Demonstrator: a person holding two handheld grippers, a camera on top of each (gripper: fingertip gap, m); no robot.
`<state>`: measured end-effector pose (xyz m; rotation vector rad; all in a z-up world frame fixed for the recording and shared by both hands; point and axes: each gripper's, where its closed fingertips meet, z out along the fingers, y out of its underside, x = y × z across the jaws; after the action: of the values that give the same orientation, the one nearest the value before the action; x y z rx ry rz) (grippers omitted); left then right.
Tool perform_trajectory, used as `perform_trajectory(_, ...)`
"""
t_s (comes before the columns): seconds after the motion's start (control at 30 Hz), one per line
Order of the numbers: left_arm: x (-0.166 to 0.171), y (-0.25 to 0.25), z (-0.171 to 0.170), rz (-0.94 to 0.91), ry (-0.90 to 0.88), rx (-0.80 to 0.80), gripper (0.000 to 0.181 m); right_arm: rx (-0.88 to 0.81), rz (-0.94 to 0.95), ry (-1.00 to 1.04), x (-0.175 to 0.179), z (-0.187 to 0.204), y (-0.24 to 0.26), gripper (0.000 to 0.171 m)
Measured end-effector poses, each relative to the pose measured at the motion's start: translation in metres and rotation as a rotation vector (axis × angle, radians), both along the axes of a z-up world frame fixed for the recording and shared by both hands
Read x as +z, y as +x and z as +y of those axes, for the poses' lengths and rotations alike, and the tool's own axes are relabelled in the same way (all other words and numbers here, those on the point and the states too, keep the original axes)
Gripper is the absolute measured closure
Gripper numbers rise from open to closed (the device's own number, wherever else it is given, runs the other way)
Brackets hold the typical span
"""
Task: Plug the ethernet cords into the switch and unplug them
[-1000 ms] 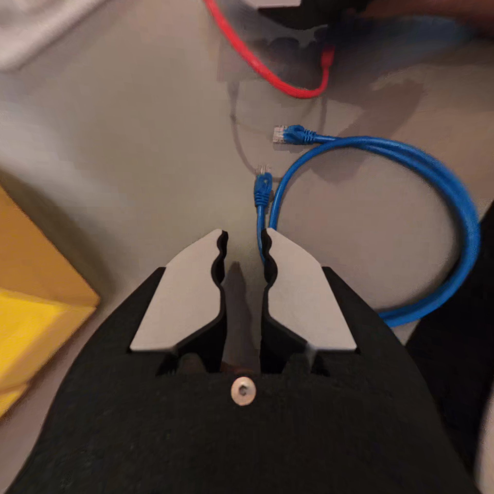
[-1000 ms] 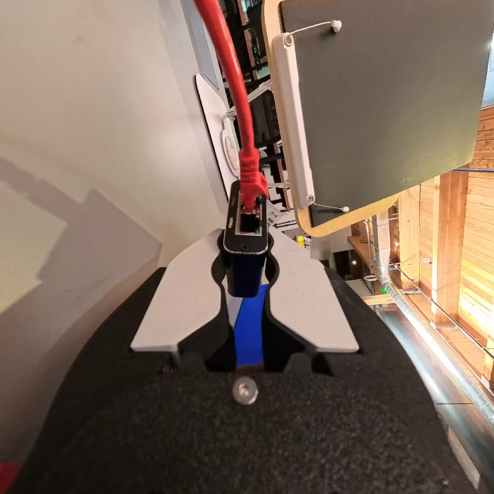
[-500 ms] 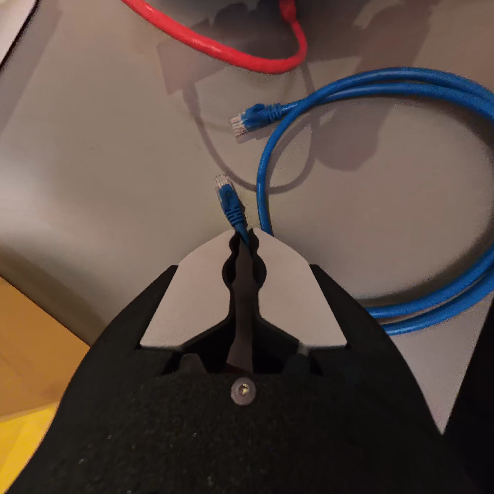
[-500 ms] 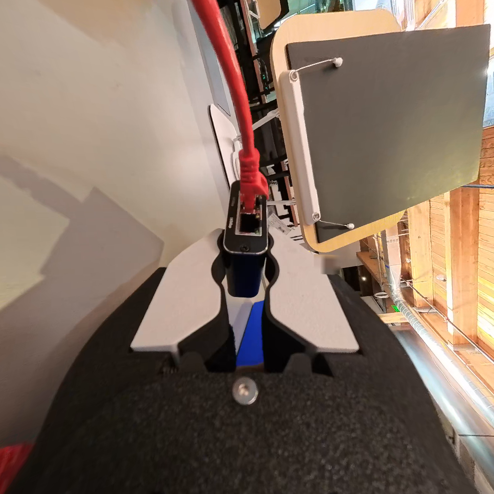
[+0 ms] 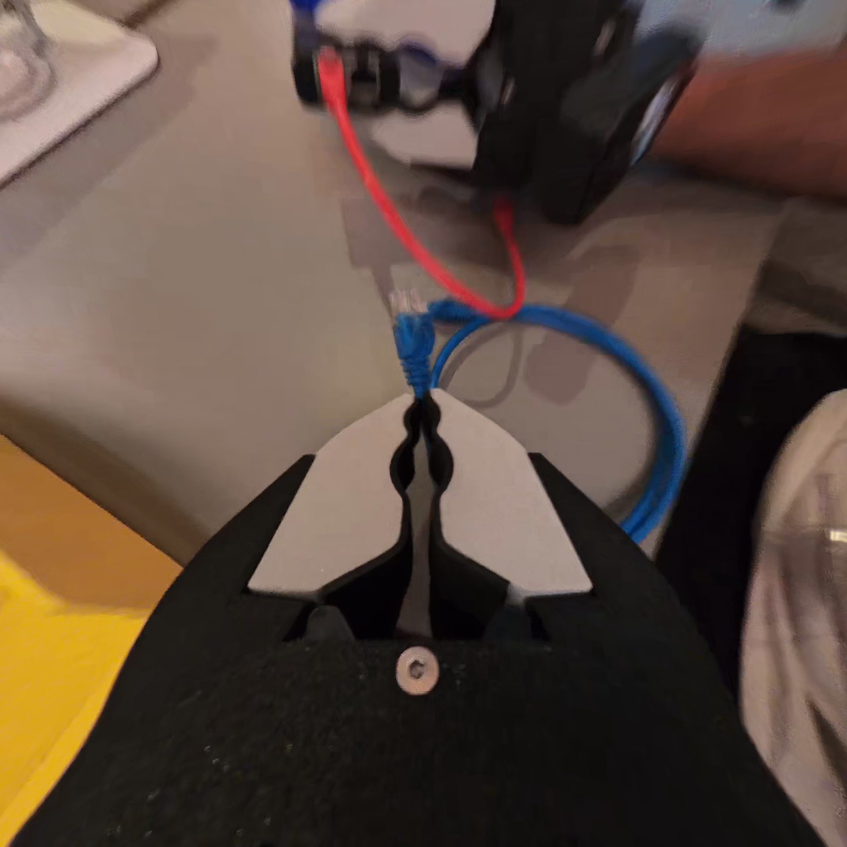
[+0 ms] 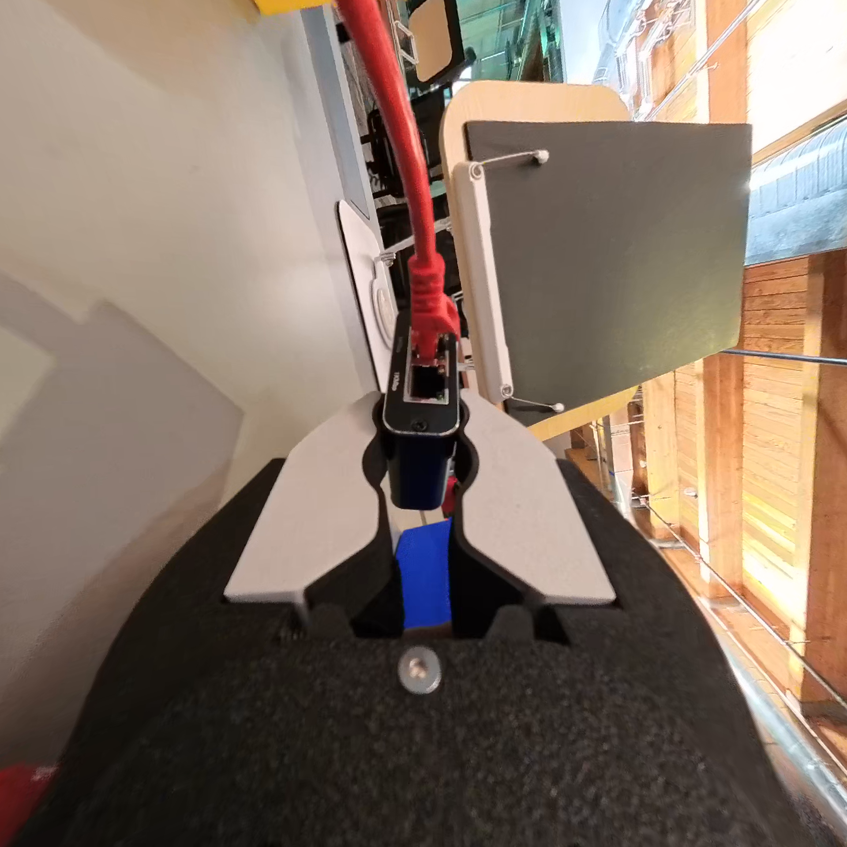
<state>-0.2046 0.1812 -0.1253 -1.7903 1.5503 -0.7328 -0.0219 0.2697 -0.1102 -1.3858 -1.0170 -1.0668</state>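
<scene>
The blue cord (image 5: 415, 362) is being pinched just behind its ribbed boot by the left gripper (image 5: 422, 403), plug pointing straight ahead off the fingertips, the rest looping over the grey table (image 5: 183, 275). The slim black switch (image 6: 420, 412) is being clamped by the right gripper (image 6: 420, 415), port face forward, red cord (image 6: 424, 293) plugged into the far port, the near port open.
</scene>
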Motion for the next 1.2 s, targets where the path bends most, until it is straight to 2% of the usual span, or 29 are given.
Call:
perform_trajectory(0.1, 0.051, 0.006, -0.017, -0.083, -0.066, -0.068, 0.181, -0.003, -0.039, -0.008, -0.004, 0.001, -0.002, 0.146)
perform_trajectory(0.17, 0.059, 0.018, -0.016, -0.023, 0.009, -0.063, 0.181, -0.001, -0.047, -0.010, -0.006, 0.001, -0.005, 0.146)
perform_trajectory(0.27, 0.044, 0.022, -0.003, 0.062, 0.071, -0.001, 0.181, 0.008, -0.045, -0.024, -0.009, 0.000, -0.009, 0.146)
perform_trajectory(0.37, 0.005, 0.004, -0.001, 0.152, 0.048, 0.007, 0.181, 0.004, -0.046, -0.040, -0.013, 0.000, -0.005, 0.146)
perform_trajectory(0.43, -0.015, -0.005, 0.000, 0.131, 0.053, 0.058, 0.164, 0.001, -0.036, -0.049, -0.014, 0.001, -0.002, 0.146)
perform_trajectory(0.53, -0.040, -0.003, -0.001, 0.094, -0.034, 0.113, 0.153, 0.008, -0.010, -0.059, -0.014, 0.002, -0.003, 0.146)
perform_trajectory(0.63, -0.054, -0.003, 0.007, 0.137, 0.008, 0.135, 0.155, 0.021, -0.013, -0.067, -0.017, 0.001, -0.008, 0.146)
perform_trajectory(0.77, -0.061, -0.005, 0.016, 0.173, 0.068, 0.137, 0.162, 0.031, -0.007, -0.072, -0.017, 0.000, -0.010, 0.146)
perform_trajectory(0.83, -0.063, -0.004, 0.009, 0.143, 0.043, 0.100, 0.181, 0.031, 0.011, -0.078, -0.017, 0.001, -0.008, 0.146)
perform_trajectory(0.97, -0.064, -0.003, 0.008, 0.113, 0.009, 0.104, 0.181, 0.033, 0.002, -0.106, -0.022, 0.002, -0.007, 0.146)
perform_trajectory(1.2, -0.065, -0.007, 0.007, 0.158, -0.006, 0.117, 0.172, -0.025, -0.078, -0.307, -0.059, 0.013, 0.001, 0.146)
